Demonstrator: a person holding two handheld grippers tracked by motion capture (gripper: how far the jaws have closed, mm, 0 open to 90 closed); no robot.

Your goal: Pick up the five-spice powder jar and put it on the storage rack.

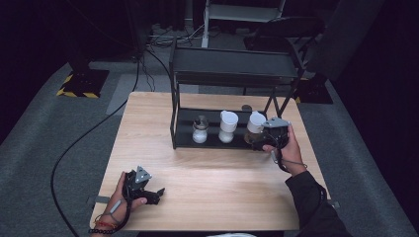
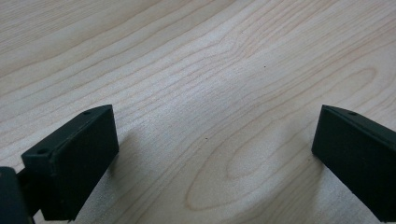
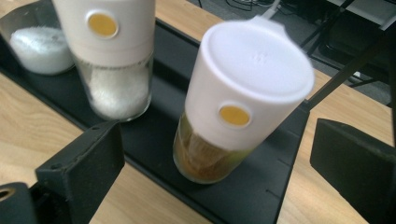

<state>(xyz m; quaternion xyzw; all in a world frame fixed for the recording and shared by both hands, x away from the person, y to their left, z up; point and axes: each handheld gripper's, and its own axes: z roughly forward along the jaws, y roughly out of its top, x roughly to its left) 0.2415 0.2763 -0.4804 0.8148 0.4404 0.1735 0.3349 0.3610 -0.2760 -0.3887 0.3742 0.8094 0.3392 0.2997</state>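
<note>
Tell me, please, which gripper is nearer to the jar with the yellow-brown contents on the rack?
The right gripper. It sits at the jar, jaws open on either side without touching. The left gripper rests far off at the table's near edge.

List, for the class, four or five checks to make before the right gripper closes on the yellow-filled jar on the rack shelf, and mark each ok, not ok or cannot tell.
1. Right gripper open wide enough for the jar: ok, the jaws stand well apart.
2. Yellow-filled jar lies between the jaws: cannot tell; it is centred but looks farther off.
3. Jar upright on the rack shelf: ok.
4. Room beside the neighbouring white-filled jar: ok, a gap shows between the two.
5. Left gripper out of the way: ok, open, at the table's near edge.
</note>
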